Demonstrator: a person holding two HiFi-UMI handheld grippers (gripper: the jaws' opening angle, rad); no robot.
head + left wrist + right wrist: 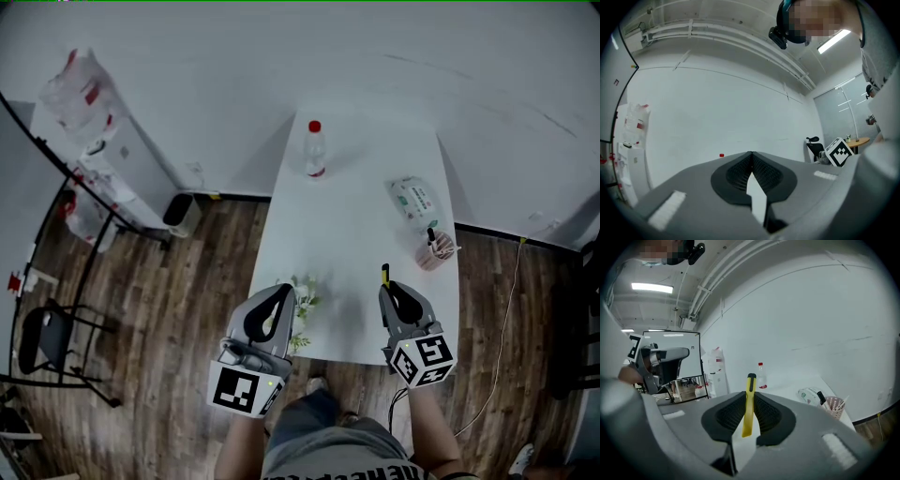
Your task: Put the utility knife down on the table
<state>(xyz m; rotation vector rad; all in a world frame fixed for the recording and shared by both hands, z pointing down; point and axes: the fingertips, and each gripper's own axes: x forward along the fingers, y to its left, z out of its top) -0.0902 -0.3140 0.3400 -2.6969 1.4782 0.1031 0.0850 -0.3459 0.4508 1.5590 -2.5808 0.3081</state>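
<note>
Utility knife point(749, 405), yellow with a dark end, sits clamped between the jaws of the right gripper point(750, 391). The jaws are closed on its body and the dark end pokes out past the jaw tips. In the head view the knife point(384, 274) shows as a short yellow stub ahead of the right gripper point(387, 288), over the table's point(356, 225) near right part, close to the near edge. Cannot tell whether it touches the tabletop.

Left gripper point(752, 153) has its jaws pressed together at the tips with nothing between them. In the head view the left gripper point(285, 290) is over the near left corner of the table, just beside a small green plant sprig point(306, 298).

On the white table: a clear bottle with a red cap point(314, 150) stands at the far edge, roughly mid-width. A pack of wipes point(413, 199) lies near the right edge. A pink cup point(436, 249) holding a dark-tipped stick stands nearer along the same right edge, well apart from the knife. The right gripper view shows the same bottle point(761, 376), wipes point(809, 395) and cup point(833, 404) beyond the jaws.

Floor is dark wood planks. A black chair point(47, 337) stands far left. A cable point(506, 328) runs along the floor at right.
</note>
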